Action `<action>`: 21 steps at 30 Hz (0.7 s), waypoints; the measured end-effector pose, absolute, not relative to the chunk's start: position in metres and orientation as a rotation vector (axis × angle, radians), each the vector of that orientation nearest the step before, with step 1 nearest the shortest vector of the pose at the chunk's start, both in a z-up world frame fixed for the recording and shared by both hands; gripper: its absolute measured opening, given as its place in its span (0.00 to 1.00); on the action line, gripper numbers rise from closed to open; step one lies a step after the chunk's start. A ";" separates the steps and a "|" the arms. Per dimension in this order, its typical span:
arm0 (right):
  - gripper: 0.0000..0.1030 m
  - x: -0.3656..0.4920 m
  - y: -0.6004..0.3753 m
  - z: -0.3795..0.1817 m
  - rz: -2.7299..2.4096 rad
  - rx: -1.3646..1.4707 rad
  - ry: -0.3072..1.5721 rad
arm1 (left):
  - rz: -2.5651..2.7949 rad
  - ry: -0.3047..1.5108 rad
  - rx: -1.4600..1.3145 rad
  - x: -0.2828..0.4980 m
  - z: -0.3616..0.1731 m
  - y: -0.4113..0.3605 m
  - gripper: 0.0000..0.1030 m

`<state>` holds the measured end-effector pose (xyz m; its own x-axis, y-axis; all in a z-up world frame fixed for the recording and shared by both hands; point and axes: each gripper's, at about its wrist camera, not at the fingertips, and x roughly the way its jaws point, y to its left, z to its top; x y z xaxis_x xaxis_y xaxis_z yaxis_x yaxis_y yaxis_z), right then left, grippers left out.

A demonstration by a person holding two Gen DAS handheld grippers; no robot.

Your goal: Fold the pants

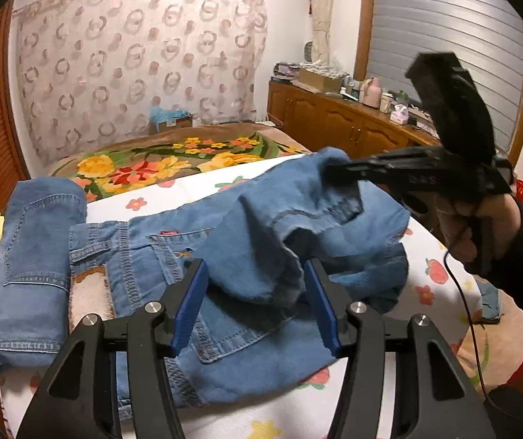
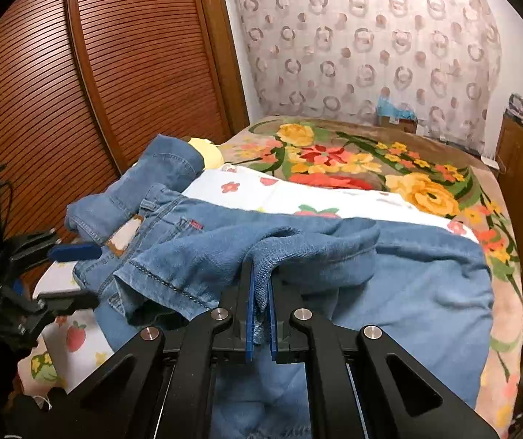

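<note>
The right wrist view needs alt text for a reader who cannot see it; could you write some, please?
The right claw is shut on a fold of blue jeans spread over a floral bed. A second, folded pair lies behind.

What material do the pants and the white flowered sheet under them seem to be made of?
Pants: probably washed blue denim, matte, with pale topstitched seams, a back pocket and a waist patch. White flowered sheet: likely thin printed cotton, matte, with soft creases; the fibre cannot be told for certain.
</note>
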<state>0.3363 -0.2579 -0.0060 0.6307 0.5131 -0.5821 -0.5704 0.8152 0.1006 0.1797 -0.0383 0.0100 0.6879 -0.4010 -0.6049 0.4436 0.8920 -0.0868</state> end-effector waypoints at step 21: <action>0.06 0.377 -0.167 0.022 0.826 -0.138 0.579 | -0.340 0.687 0.015 0.165 0.028 0.031 0.07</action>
<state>0.3772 -0.1666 0.0217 0.5338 0.6537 -0.5364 -0.7270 0.6787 0.1037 0.1652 0.0309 0.0279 0.7199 -0.3032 -0.6244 0.3129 0.9447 -0.0981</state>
